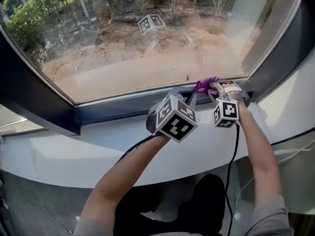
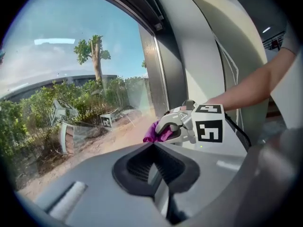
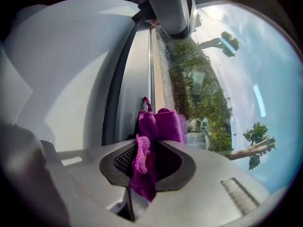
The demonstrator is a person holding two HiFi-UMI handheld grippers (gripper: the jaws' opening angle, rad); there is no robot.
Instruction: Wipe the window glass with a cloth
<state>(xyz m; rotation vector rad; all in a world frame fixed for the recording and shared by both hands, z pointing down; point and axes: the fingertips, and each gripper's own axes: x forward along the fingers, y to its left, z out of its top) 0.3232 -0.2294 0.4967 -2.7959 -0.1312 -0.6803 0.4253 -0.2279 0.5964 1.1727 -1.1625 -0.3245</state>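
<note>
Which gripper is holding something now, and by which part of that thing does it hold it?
The right gripper pinches the purple cloth at its bunched middle; a folded end sticks out past the jaws. The left gripper holds nothing.

Purple cloth [image 3: 154, 141], bunched, pinched in the right claw [image 3: 147, 162], pressed against window glass [image 1: 123, 38] at its lower frame

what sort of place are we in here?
Indoors at a big ground-level window, likely an office or similar building: wide window glass in a dark frame, a white sill, and shrubs and bare dirt outside.
</note>
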